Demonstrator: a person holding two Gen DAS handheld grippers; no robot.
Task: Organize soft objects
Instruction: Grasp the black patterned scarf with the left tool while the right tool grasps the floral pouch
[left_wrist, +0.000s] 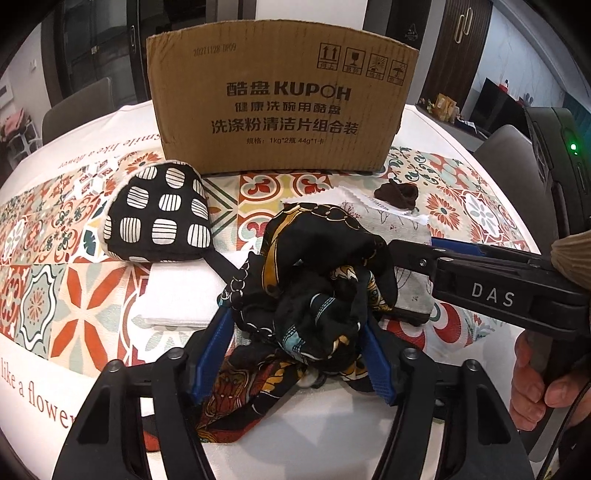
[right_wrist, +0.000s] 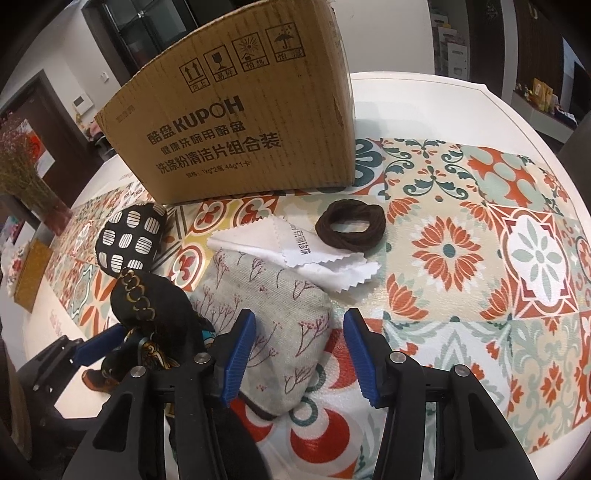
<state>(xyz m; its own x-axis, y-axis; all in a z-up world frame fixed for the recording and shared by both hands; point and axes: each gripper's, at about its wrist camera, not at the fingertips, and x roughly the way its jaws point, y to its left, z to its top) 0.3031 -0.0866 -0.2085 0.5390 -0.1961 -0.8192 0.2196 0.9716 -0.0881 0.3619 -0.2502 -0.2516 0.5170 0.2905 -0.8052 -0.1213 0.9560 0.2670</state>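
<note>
Scarf (left_wrist: 317, 291), black with gold chain print, sits bunched between the blue pads of my left gripper (left_wrist: 297, 354). The jaws stand at a middling gap, closed onto the bundle. The cloth hides the pad faces, so the grip looks firm but I cannot confirm contact on both sides. A loose tail of it trails on the tablecloth (right_wrist: 480, 258) at 6 o'clock, under the gripper.

Key relation: the cardboard box (left_wrist: 280, 99) stands at 12 o'clock from the left gripper, upright, with its printed wall facing me. Its top edge is well above the bundle and its opening is not in view. My judgement is that the scarf must go up and over that near wall, with the tail lifted clear first.

My right gripper (right_wrist: 299, 354) is wide open and holds nothing. The floral linen pouch (right_wrist: 273, 317) lies just under its left pad, long axis running from 11 to 5 o'clock. So the right hand is nearer to the pouch, and the left hand is nearer to the box.

Other items still on the table:
- white zigzag-edged lens cloth (right_wrist: 295, 254), 12 o'clock from the right gripper
- brown hair tie (right_wrist: 351, 225), 1 o'clock
- black-and-white pouch (left_wrist: 159, 214), 10 o'clock from the left gripper
- folded white cloth (left_wrist: 181, 295), just beside the scarf at 9 o'clock
</note>
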